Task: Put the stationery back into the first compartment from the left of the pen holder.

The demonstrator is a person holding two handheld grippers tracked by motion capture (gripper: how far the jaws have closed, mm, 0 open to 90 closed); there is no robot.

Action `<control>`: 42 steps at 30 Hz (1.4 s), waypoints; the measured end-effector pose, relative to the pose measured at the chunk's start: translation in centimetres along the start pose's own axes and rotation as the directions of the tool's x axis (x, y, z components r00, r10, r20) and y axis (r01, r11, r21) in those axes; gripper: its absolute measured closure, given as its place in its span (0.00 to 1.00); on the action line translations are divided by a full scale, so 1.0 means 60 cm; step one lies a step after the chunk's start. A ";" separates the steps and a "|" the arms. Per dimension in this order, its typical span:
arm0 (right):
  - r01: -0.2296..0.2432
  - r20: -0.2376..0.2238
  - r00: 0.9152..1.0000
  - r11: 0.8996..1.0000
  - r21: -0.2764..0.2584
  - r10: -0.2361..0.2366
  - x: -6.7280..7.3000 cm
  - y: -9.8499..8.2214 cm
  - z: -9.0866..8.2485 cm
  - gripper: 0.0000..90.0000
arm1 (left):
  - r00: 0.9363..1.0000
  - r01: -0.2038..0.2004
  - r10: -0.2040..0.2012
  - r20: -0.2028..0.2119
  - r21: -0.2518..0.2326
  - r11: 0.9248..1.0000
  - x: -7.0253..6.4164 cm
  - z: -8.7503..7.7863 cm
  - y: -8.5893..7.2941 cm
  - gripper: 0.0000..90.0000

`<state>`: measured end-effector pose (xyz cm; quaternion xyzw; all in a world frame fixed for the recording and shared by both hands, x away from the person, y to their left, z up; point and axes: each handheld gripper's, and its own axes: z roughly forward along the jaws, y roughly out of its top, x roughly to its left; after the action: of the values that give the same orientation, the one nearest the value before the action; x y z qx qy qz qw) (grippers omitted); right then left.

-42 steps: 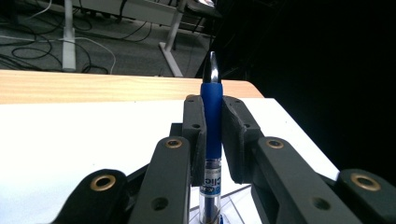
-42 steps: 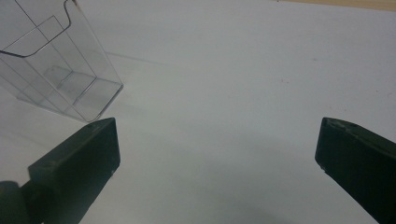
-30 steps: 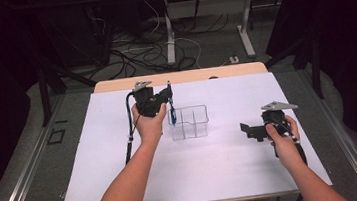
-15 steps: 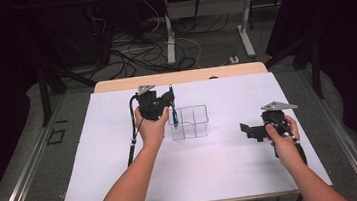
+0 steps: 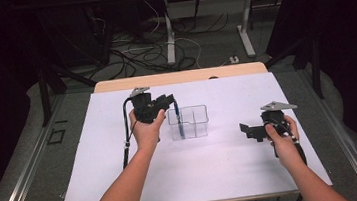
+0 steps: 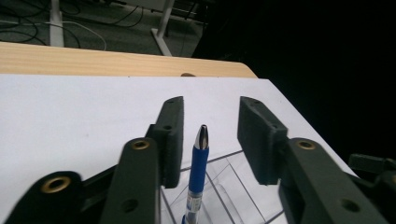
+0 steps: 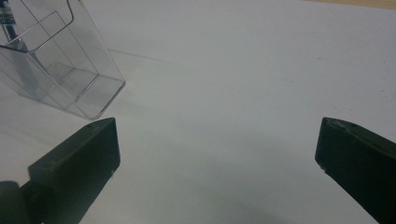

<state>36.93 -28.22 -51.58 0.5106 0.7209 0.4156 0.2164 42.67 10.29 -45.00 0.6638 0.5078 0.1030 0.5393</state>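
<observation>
With its jaws having just been opening, the left claw point(image 6: 209, 135) stands apart around the pen point(image 6: 198, 179), pads off it, and the pen stands in the near-left cell of the clear holder point(image 5: 189, 122) just below the claw. Drop looks done; backing away is what's left. Well off to the side, the right claw point(image 7: 217, 154) rests wide open and empty over the bench point(image 5: 224, 171)

The pen point(image 6: 198, 172) was blue with a shiny silver tip, and the box point(image 5: 189, 123) holding it was clear plastic. Both grippers point(image 5: 159, 104) point(image 5: 251, 130) were black, over a white sheet point(image 5: 124, 176) on a light wooden table point(image 5: 179, 77).
</observation>
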 end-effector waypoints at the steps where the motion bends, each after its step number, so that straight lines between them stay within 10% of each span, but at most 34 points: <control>1: 0.000 0.000 1.000 1.000 0.001 0.000 0.000 0.000 0.000 0.00 | 1.000 -0.002 0.002 -0.003 -0.001 1.000 0.003 -0.005 0.001 0.65; 7: 0.003 0.001 1.000 1.000 0.001 -0.003 0.001 0.000 0.000 0.00 | 1.000 0.000 0.000 -0.013 -0.012 1.000 0.025 -0.031 0.005 0.53; 31: 0.007 0.007 1.000 1.000 -0.003 -0.007 0.002 0.001 -0.002 0.00 | 0.977 -0.200 0.196 -0.079 -0.038 0.979 0.059 -0.136 0.011 0.18; 42: 0.007 0.012 1.000 1.000 -0.006 -0.007 0.001 0.001 -0.003 0.00 | 0.976 -0.185 0.179 -0.125 -0.041 0.982 0.084 -0.188 -0.004 0.00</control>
<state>36.81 -28.23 -51.41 0.5099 0.7200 0.4141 0.2237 37.15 21.09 -42.82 0.6857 0.4739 0.2053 0.5129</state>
